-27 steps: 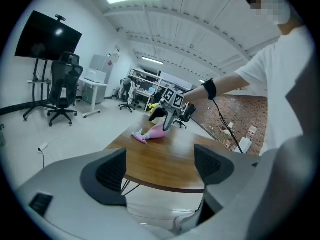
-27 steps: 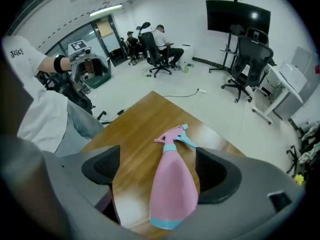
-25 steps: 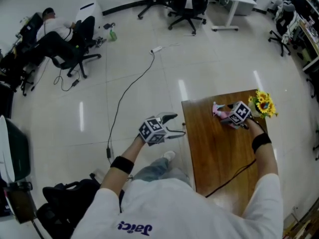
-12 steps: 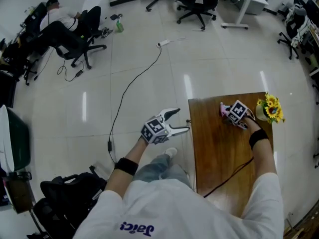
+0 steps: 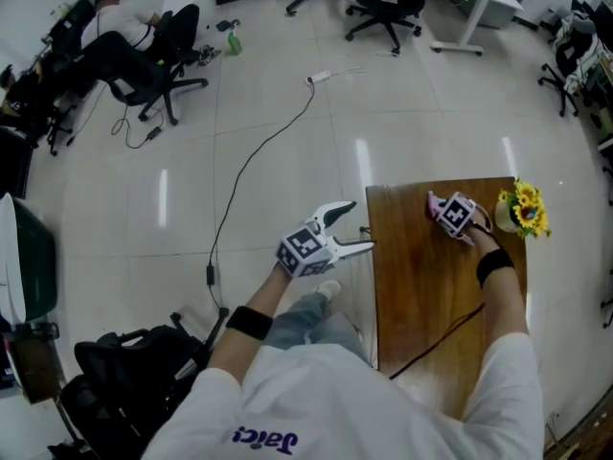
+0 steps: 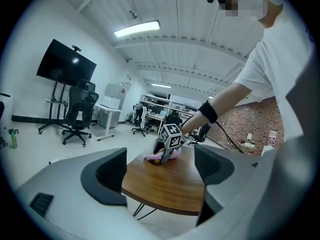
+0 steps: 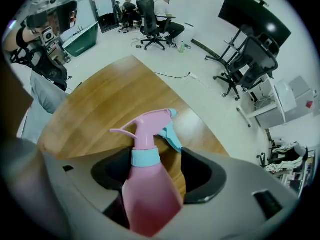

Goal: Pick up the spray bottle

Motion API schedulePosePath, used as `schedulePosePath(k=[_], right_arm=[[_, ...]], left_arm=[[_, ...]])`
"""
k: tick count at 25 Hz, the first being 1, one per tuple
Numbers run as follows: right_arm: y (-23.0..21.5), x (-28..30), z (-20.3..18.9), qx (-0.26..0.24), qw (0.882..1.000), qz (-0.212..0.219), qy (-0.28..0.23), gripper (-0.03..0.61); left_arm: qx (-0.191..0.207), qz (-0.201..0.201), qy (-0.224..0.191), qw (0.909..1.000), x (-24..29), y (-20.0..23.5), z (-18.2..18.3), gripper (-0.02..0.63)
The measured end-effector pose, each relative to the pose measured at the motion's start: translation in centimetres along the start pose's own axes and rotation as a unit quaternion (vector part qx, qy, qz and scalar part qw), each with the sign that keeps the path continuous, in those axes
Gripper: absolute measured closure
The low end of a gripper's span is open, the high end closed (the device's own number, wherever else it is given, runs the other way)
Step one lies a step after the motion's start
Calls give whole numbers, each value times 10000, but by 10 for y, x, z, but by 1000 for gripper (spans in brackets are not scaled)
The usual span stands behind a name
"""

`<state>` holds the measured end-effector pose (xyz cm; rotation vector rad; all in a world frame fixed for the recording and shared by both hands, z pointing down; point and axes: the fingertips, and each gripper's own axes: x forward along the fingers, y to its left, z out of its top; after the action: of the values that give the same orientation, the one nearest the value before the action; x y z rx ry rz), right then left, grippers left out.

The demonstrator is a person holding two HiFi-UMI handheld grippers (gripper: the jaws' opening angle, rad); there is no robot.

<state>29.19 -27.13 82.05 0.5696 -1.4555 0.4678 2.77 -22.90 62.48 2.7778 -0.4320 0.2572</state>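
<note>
The pink spray bottle (image 7: 147, 184), with a light blue collar and nozzle, lies on the wooden table (image 7: 100, 104), its trigger head pointing away from me. My right gripper (image 7: 155, 171) points straight down over it; its jaws have just been closing and the pads press on the bottle's body. In the head view the right gripper (image 5: 446, 220) covers most of the bottle (image 5: 436, 202) at the table's far end. My left gripper (image 5: 356, 226) hangs open and empty beside the table's left edge, and it looks across at the bottle (image 6: 162, 156).
A pot of yellow sunflowers (image 5: 522, 209) stands just right of the bottle on the table (image 5: 421, 295). A black cable (image 5: 441, 338) crosses the table's near part. A black bag (image 5: 124, 391) lies on the floor at lower left. Office chairs and a floor cable sit farther off.
The right gripper has sunk onto the bottle, so less pink shows beside it. The left gripper has drifted a little up and toward the table's edge.
</note>
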Motion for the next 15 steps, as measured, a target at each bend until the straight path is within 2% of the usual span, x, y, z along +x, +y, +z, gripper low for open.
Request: schedulePosePath(k=[4,5,6,11,13,15], right_arm=[[5,0,2,34,10000,15,-53,307],[7,-2,7,6,9998,30,-206,374],[8,-5,9,34,9995,26,-310,391],[13,-29,11,374,9964,-133,-752,394],[10,-48,35,551,9862,-188,-1550,394],[-3,-69,42,964,9723,-435,-2084,394]], left_arm=[[3,32,-77,10000,-3,-1,4,189],[-13,52,-92,9999,-4,0,4,189],[-45,73,-113,9999,-5,0,5,189],[-94,231,-235,9994,-12,6,13,189],[137,368,-248,9989,-12,8,17,189],[457,483,-302,9973,-9,10,20,189]])
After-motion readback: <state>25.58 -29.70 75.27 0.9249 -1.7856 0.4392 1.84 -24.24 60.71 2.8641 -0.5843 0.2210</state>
